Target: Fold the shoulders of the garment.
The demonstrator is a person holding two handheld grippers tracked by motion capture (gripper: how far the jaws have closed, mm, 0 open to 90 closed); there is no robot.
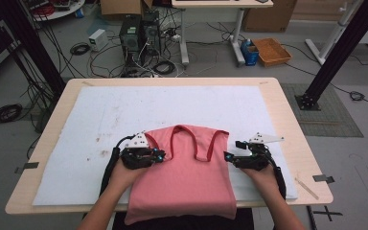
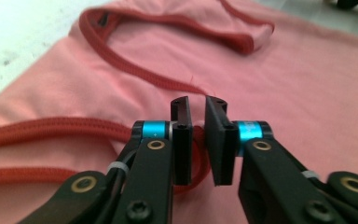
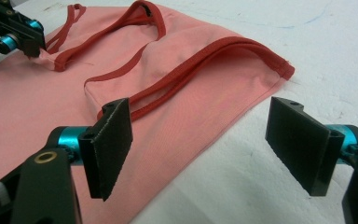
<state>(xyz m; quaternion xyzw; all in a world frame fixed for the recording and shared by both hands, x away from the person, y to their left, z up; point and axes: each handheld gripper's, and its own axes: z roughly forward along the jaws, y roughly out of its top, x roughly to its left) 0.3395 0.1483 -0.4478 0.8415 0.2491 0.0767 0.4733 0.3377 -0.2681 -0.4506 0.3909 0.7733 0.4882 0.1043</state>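
The white mat (image 1: 100, 120) is covering the table (image 1: 287, 115); the pink top (image 1: 187, 177) is lying on the mat's near edge, hem hanging over. The left gripper (image 2: 196, 140) is pinching the top's red trim (image 2: 51, 128), jaws nearly together; the right gripper (image 3: 205, 149) is hovering at the top's opposite edge, jaws wide apart.

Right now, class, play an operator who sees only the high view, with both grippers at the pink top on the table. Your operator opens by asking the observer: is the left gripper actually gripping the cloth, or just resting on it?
Observer: Gripping. In the left gripper view, the left gripper has its jaws almost together, with the red trim of the pink top pinched between them.
Operator: And the right gripper?
Observer: The right gripper view shows the right gripper wide open. It straddles the top's side edge, one jaw over the cloth and the other over the white mat.
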